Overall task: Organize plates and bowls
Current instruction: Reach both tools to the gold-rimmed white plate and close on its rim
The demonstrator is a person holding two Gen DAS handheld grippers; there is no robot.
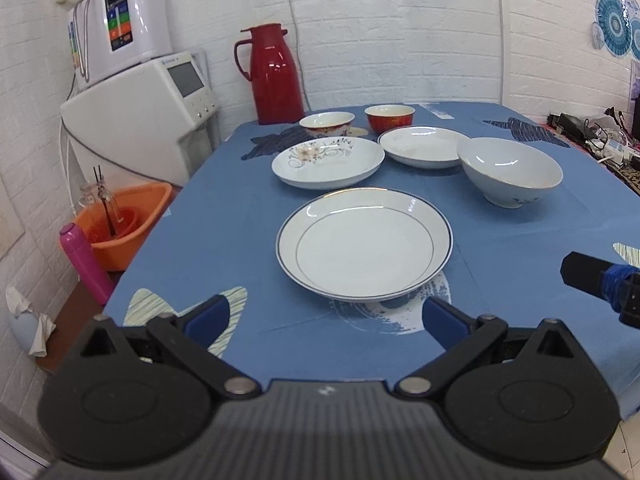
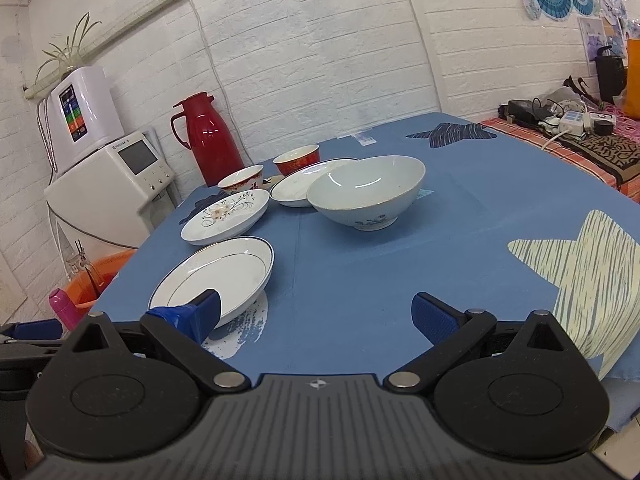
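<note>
On the blue tablecloth (image 1: 224,240) (image 2: 460,240) lie a gold-rimmed white plate (image 1: 364,249) (image 2: 216,274), a flowered plate (image 1: 328,161) (image 2: 225,215) and a plain white plate (image 1: 424,146) (image 2: 296,188). A large pale bowl (image 1: 510,176) (image 2: 368,190) stands to the right. Two small bowls sit at the back: a white one with red trim (image 1: 326,123) (image 2: 241,183) and a red one (image 1: 389,117) (image 2: 297,160). My left gripper (image 1: 326,318) is open just before the rimmed plate. My right gripper (image 2: 316,316) is open and empty, its left finger overlapping that plate's near edge in the right wrist view.
A red thermos jug (image 1: 274,74) (image 2: 210,142) stands at the table's back left. White appliances (image 1: 144,108) (image 2: 108,184), an orange basin (image 1: 124,220) and a pink bottle (image 1: 86,262) are off the left edge. A cluttered side table (image 2: 580,132) lies at the right.
</note>
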